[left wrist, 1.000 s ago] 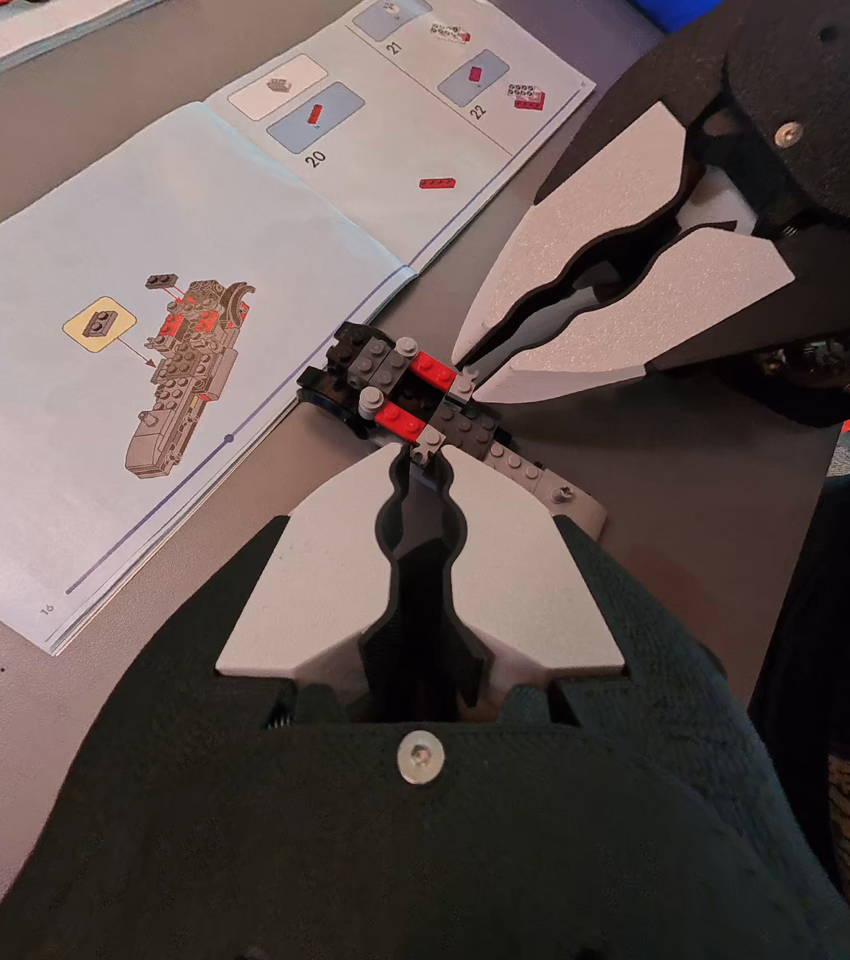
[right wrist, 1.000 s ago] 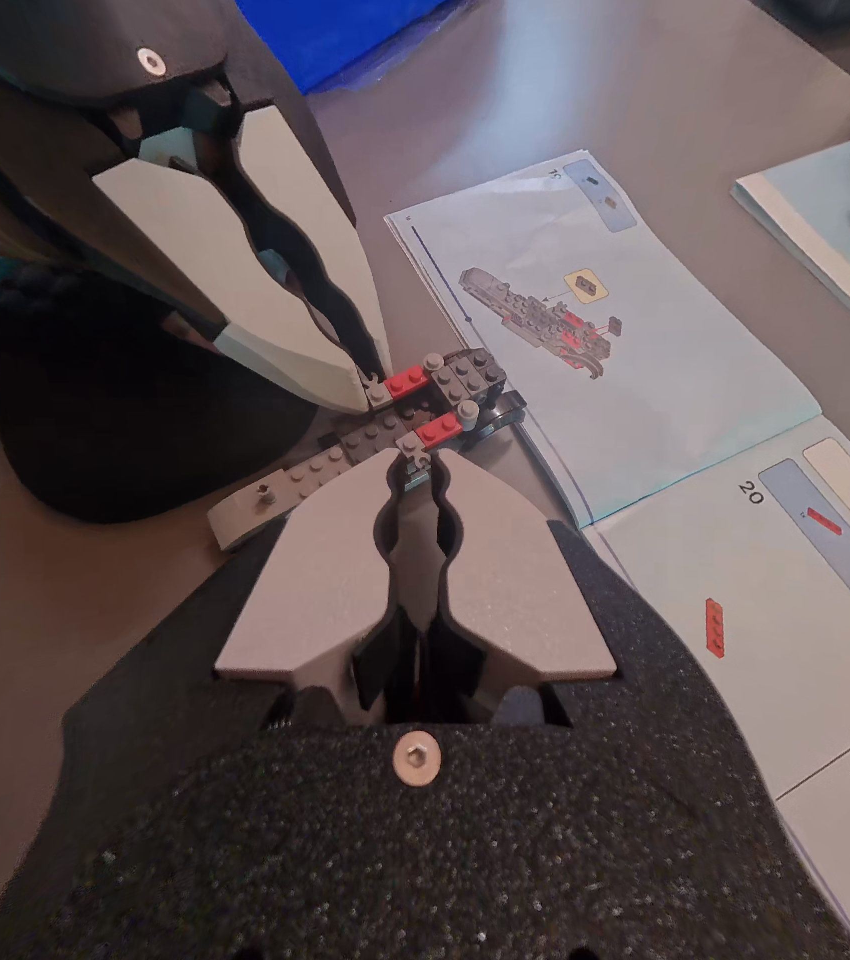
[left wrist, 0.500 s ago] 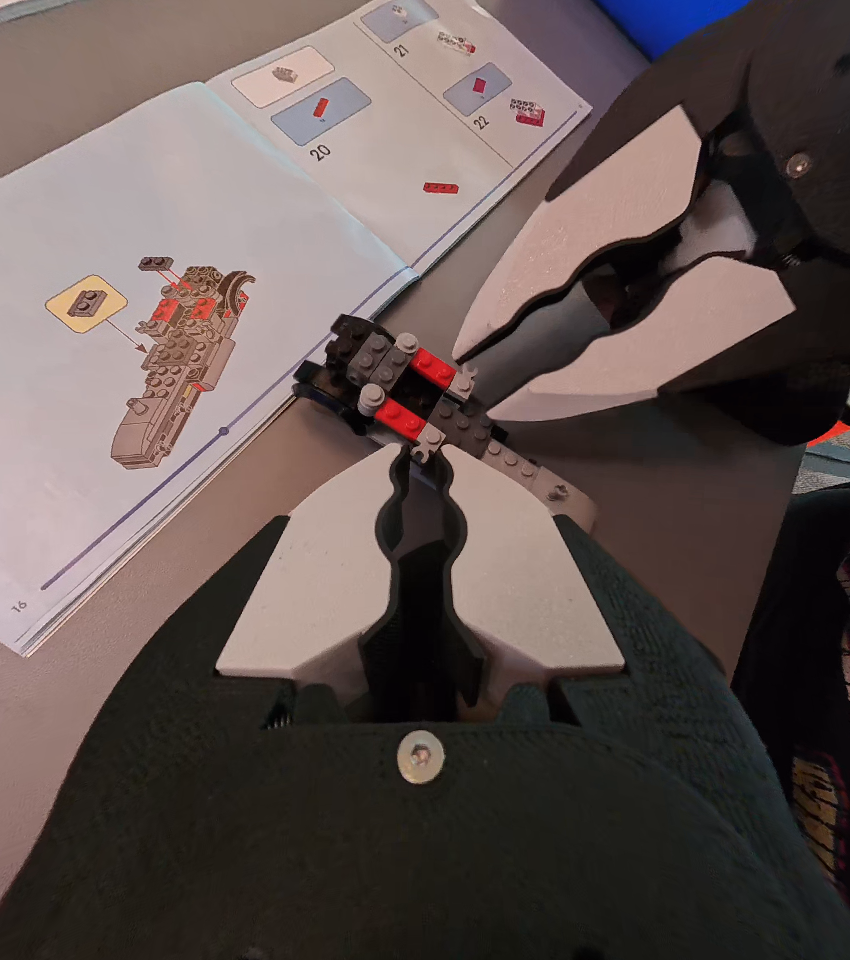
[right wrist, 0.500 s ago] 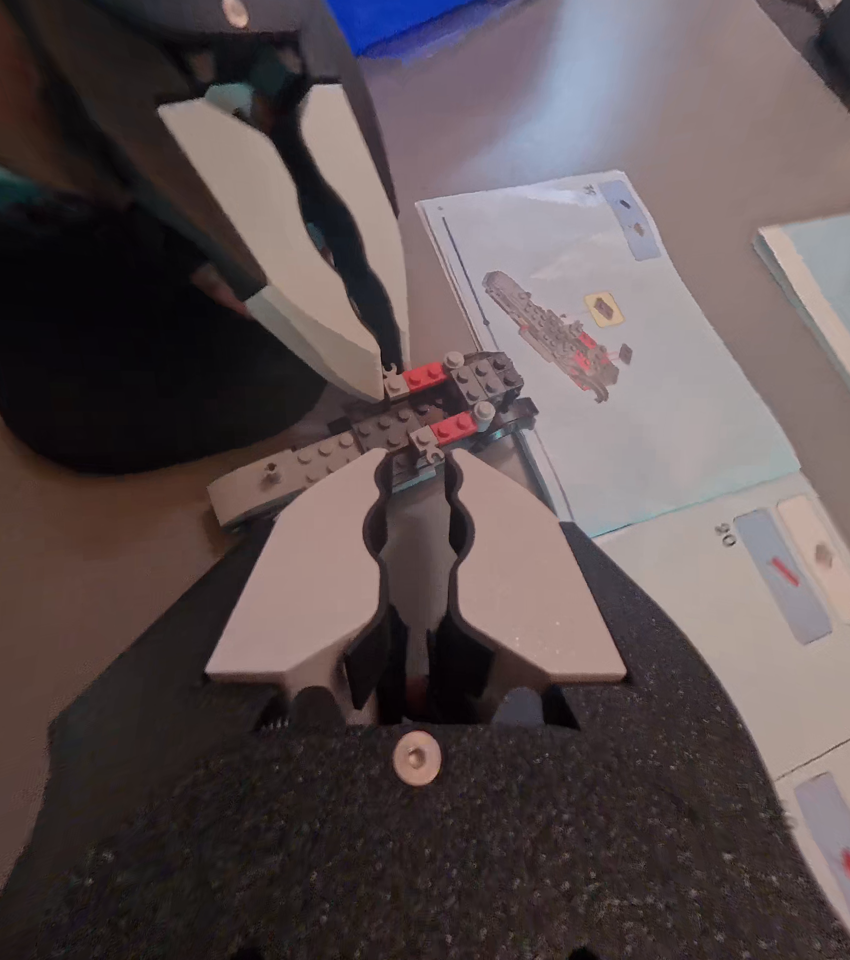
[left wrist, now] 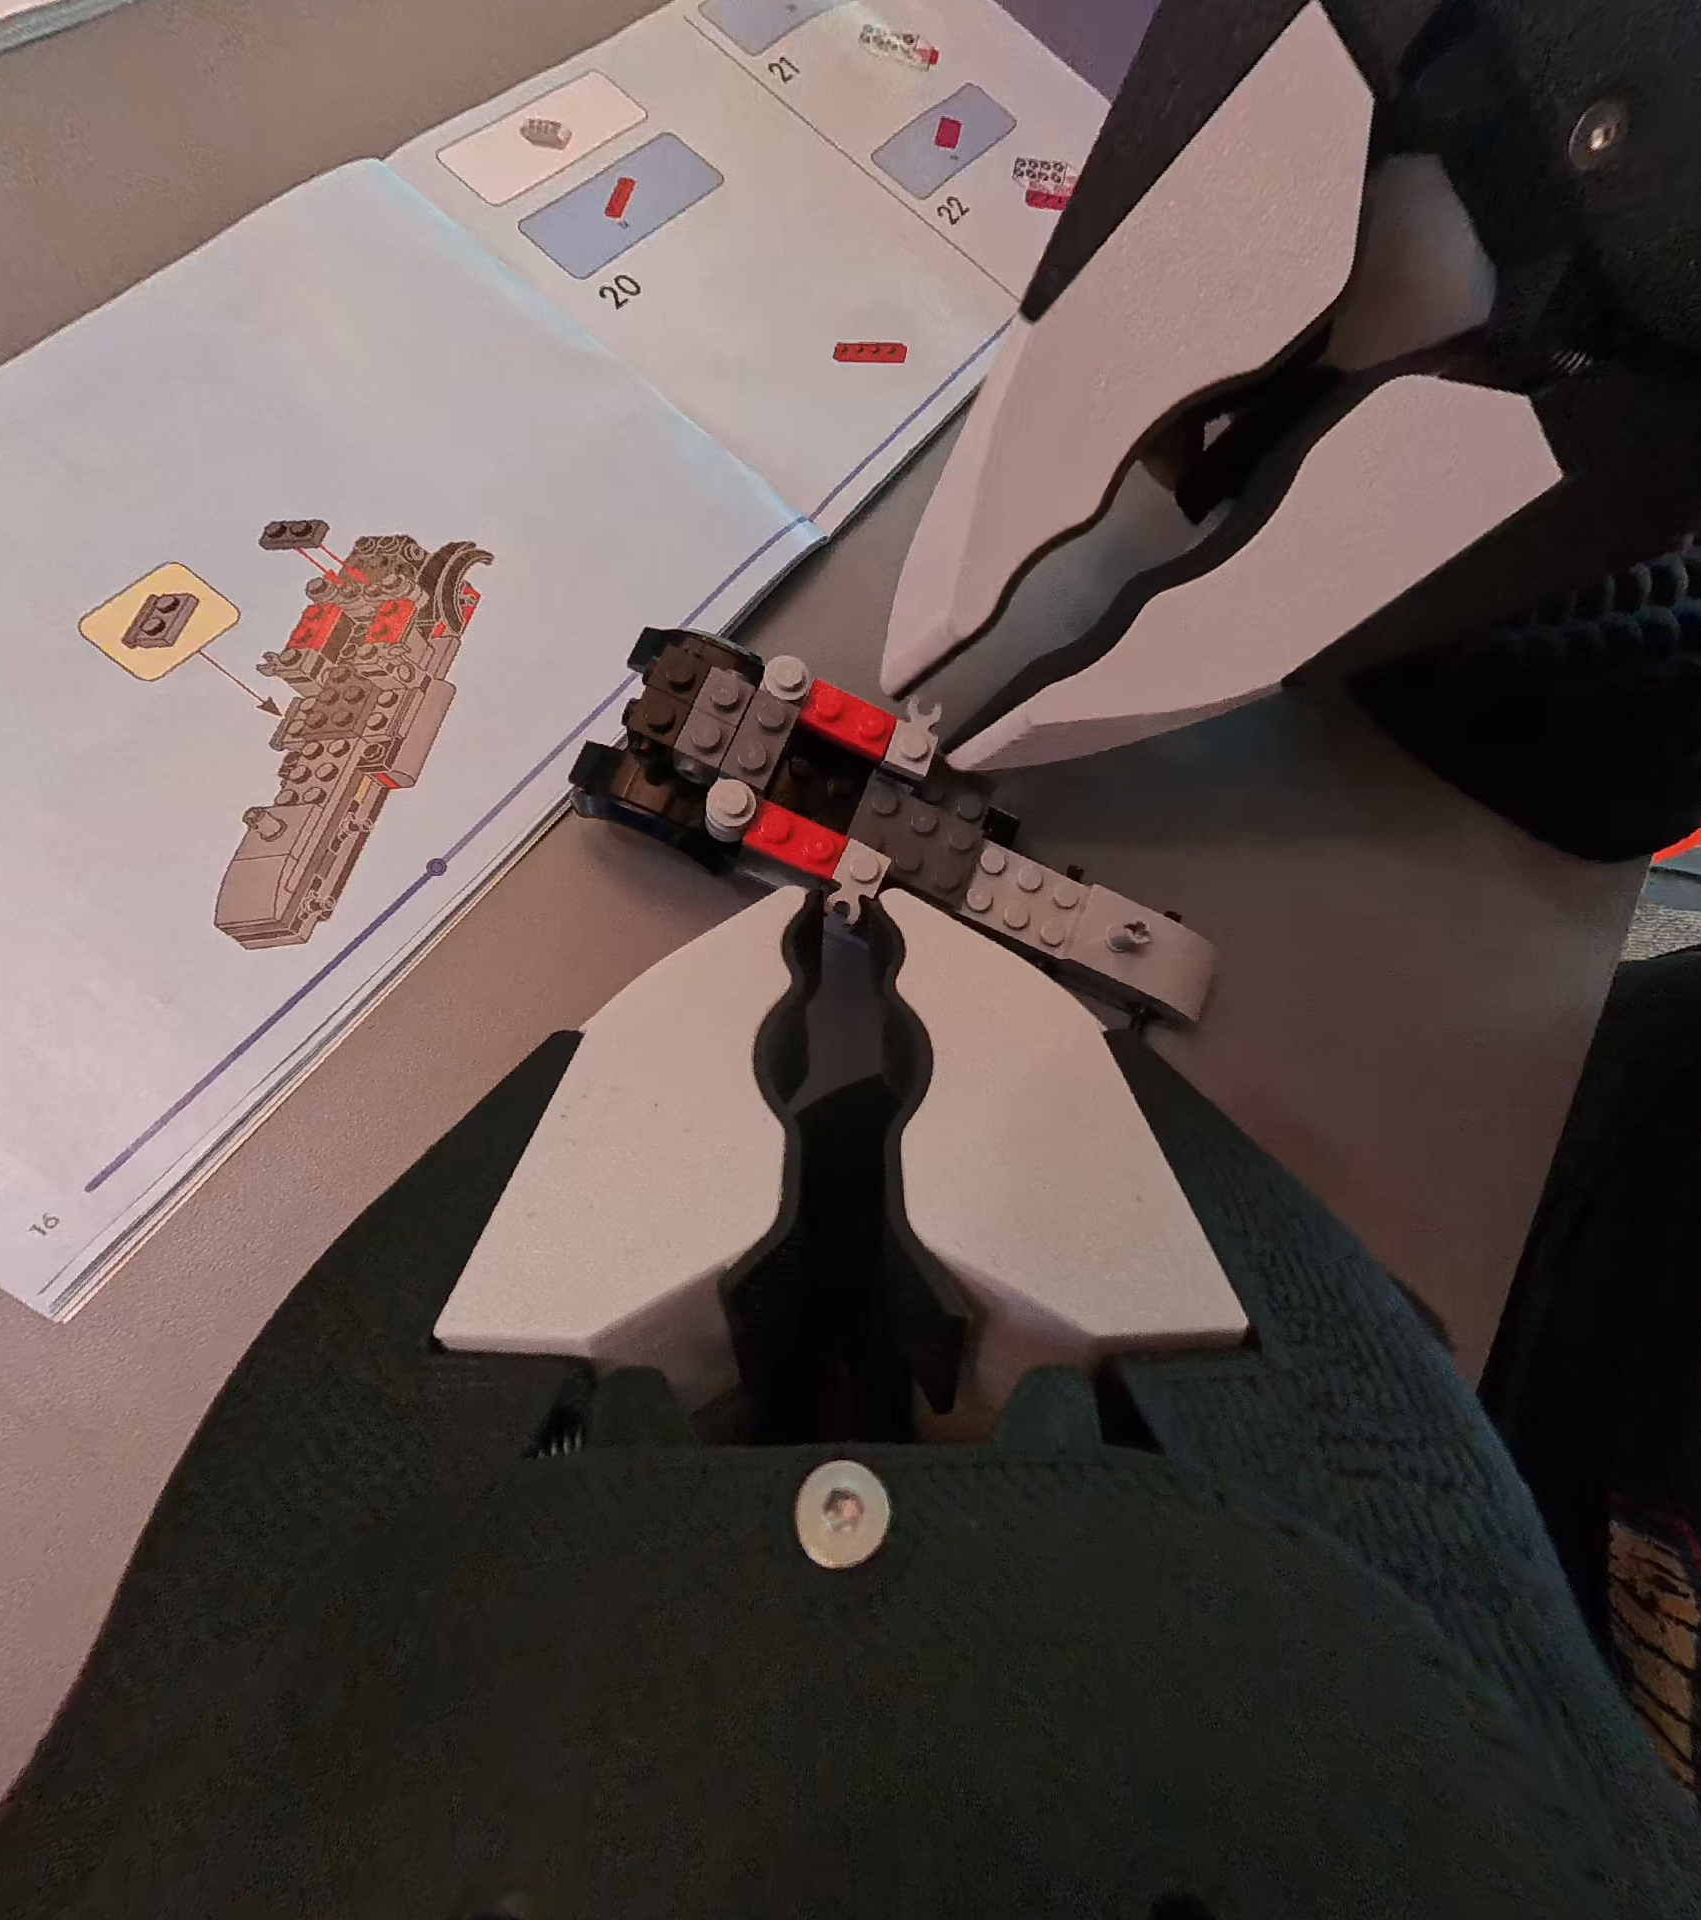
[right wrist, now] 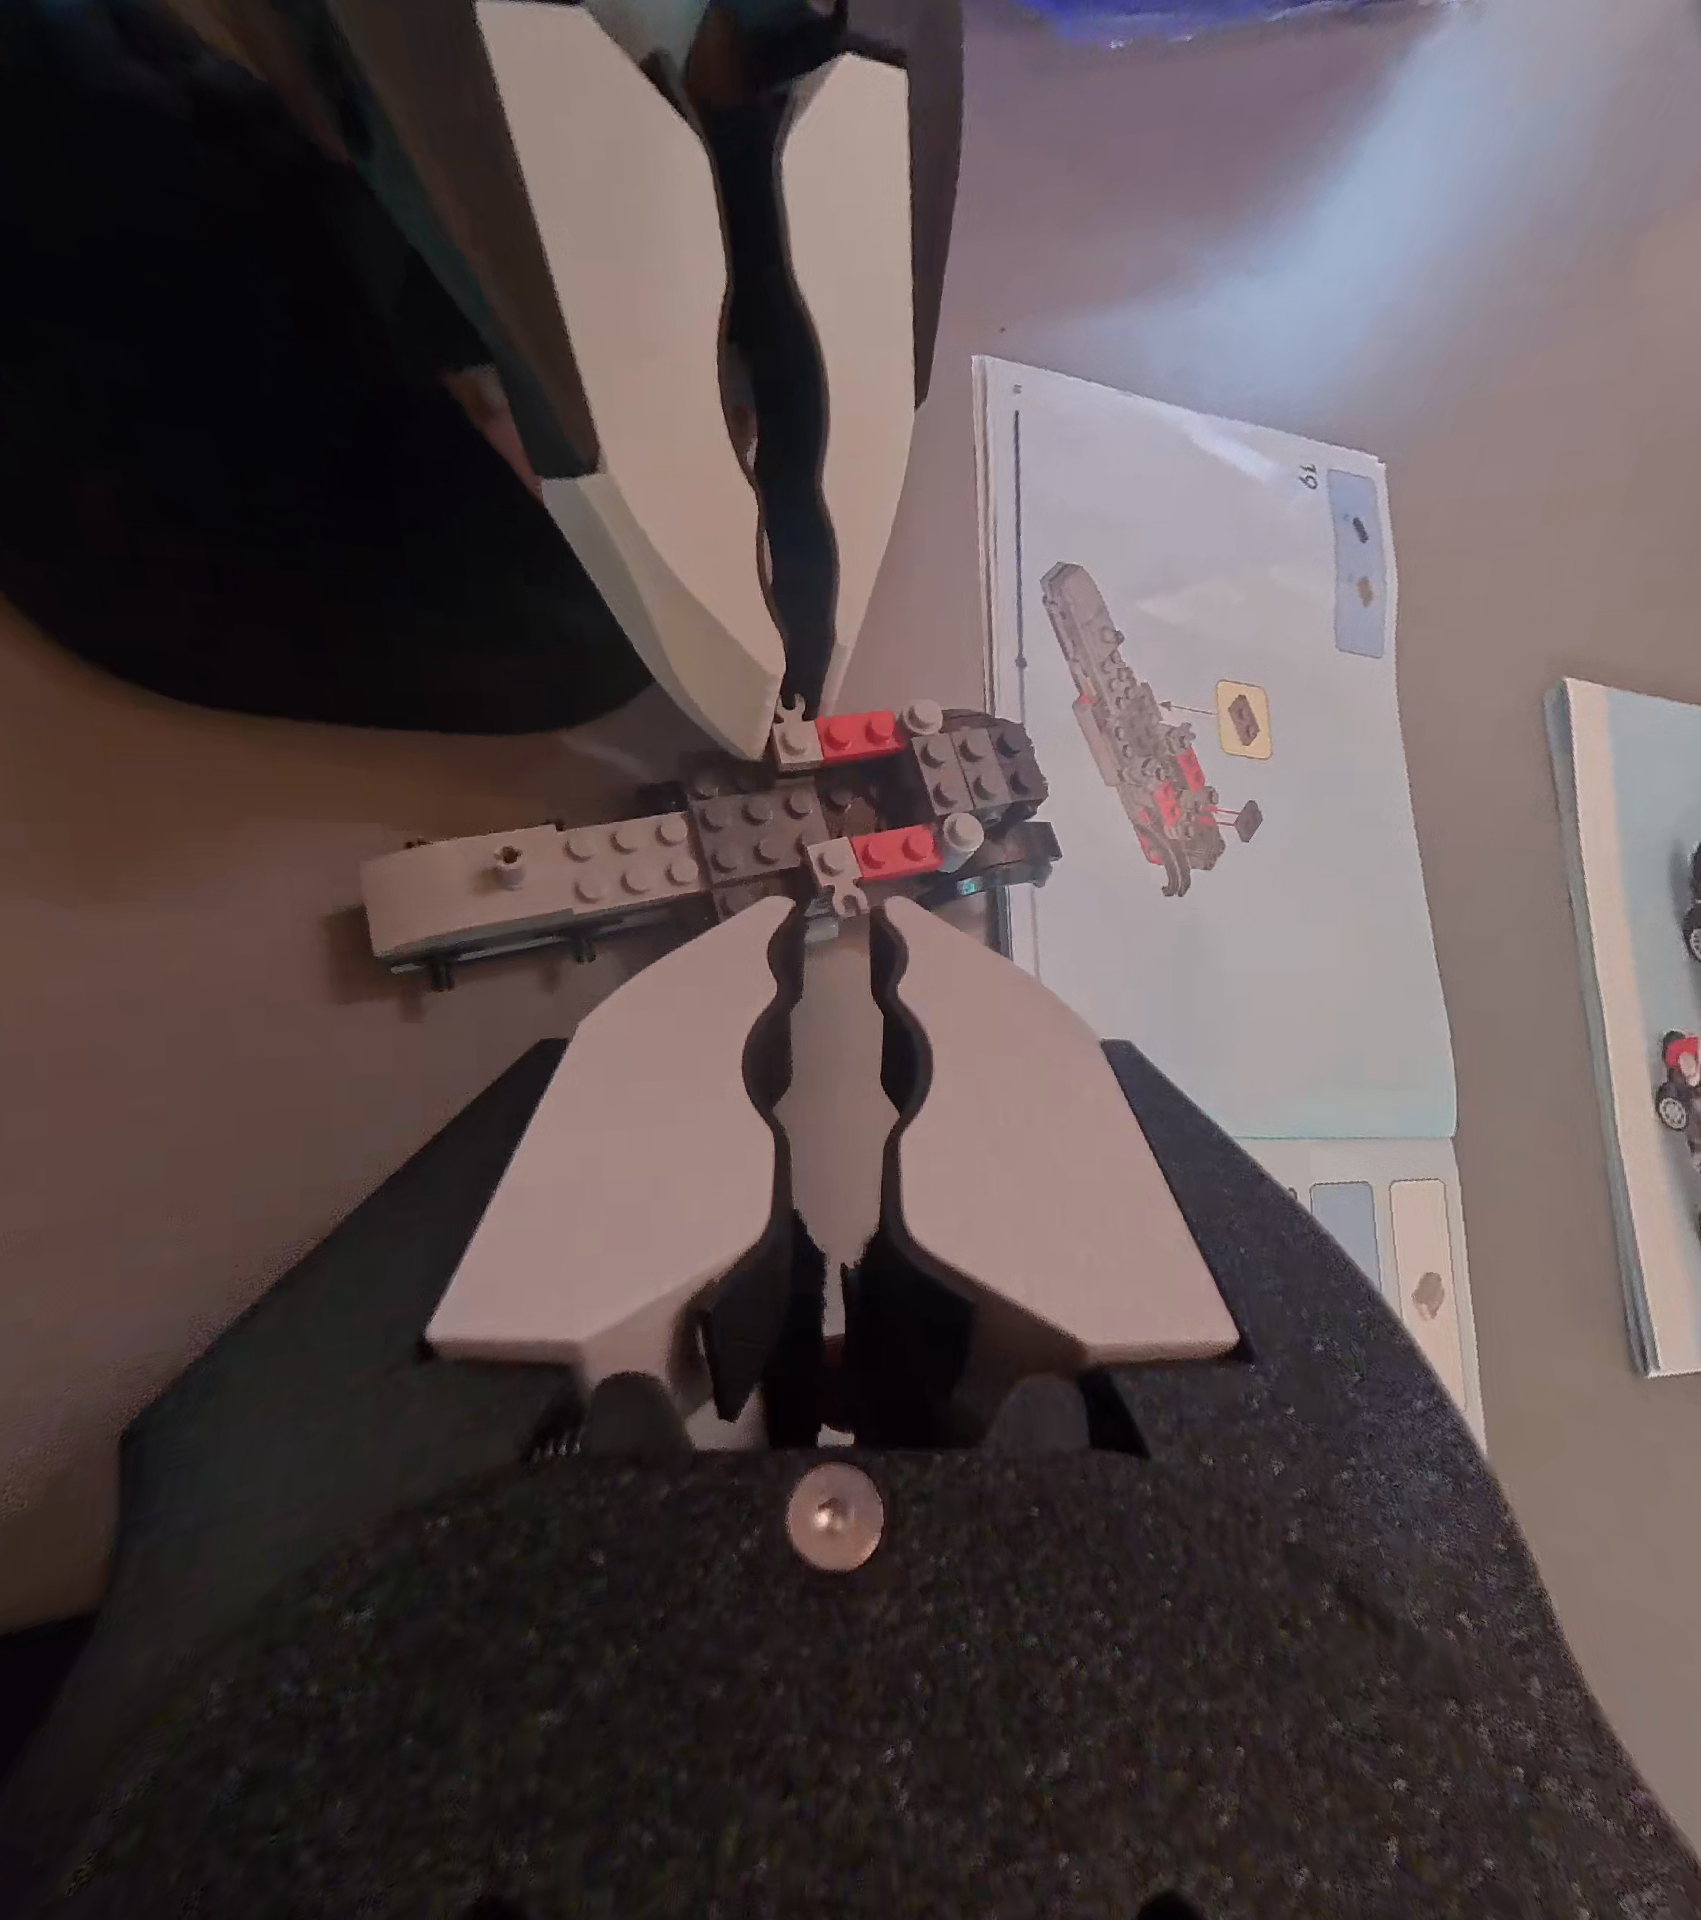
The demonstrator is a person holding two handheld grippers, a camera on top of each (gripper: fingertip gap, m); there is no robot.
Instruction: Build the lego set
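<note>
The partly built lego model (left wrist: 929, 831), grey and black with two red plates, lies on the grey table beside the open booklet. It also shows in the right wrist view (right wrist: 752, 831). My left gripper (left wrist: 846, 902) is shut on the small grey clip on the model's near side. My right gripper (right wrist: 833, 906) faces it from the opposite side, its tips pinching the matching grey clip there. Each gripper shows in the other's view: the right (left wrist: 921, 724), the left (right wrist: 810, 694).
The open instruction booklet (left wrist: 306, 520) lies just left of the model, with a small red plate (left wrist: 867, 353) on its far page. A second booklet (right wrist: 1677, 987) lies farther off. The table edge (left wrist: 1615, 935) and a person's clothing are at the right.
The right gripper opened its jaws wider half a second ago and has narrowed them again on the clip. It has swung round to face the left gripper. The model stayed put.
</note>
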